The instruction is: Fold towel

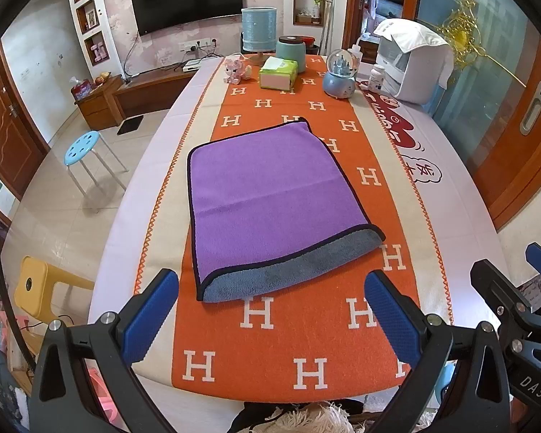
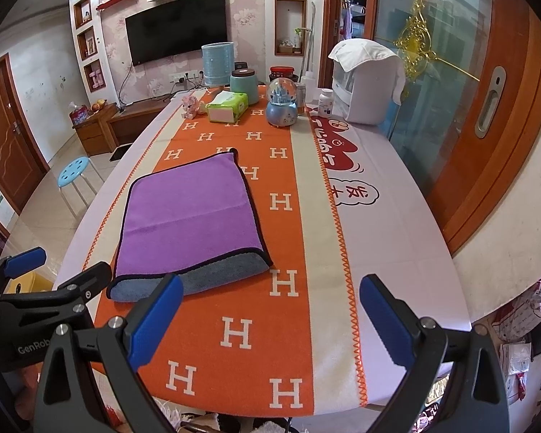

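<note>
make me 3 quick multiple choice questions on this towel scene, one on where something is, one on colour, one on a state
1. Where does the towel lie?
A. on the orange runner with white H letters
B. on the blue stool
C. draped over the white appliance

2. What colour is the towel's upper face?
A. green
B. purple
C. yellow

3. What state are the two grippers in?
A. both shut on the towel
B. left shut on the towel, right open
C. both open and holding nothing

Answers:
1. A, the towel rests flat on the runner in the middle of the table, in front of the tissue box and snow globe.
2. B, the top is purple with a dark edge, and a grey underlayer shows along the near edge.
3. C, the left gripper and right gripper both have their blue fingers spread wide, short of the towel.
</note>
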Motion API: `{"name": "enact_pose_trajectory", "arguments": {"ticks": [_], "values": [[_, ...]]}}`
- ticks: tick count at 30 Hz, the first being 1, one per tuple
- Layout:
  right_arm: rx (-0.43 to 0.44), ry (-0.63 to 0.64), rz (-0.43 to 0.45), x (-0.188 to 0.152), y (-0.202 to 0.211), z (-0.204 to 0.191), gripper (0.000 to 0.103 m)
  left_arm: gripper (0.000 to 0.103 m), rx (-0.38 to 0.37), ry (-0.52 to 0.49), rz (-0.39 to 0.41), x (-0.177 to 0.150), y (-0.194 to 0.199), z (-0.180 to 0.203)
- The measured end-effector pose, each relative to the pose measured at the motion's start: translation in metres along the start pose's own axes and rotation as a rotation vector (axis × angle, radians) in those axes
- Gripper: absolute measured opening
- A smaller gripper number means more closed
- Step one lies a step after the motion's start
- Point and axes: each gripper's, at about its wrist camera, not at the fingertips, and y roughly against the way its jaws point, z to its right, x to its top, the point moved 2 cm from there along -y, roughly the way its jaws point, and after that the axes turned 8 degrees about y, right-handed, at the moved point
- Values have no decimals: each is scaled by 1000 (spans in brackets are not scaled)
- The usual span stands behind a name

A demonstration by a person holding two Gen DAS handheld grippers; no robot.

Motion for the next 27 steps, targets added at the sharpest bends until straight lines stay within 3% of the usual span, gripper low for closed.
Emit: {"name": "enact_pose_trajectory", "arguments": {"ticks": [17, 21, 27], "values": [[5, 20, -11, -2, -7, 1, 99, 102, 11, 42, -12, 1, -10, -8], [17, 38, -29, -1, -18, 0, 87, 102, 18, 105, -26, 3, -21, -24], [47, 71, -61, 0, -40, -1, 84, 102, 44, 180, -52, -4, -44, -46]]}}
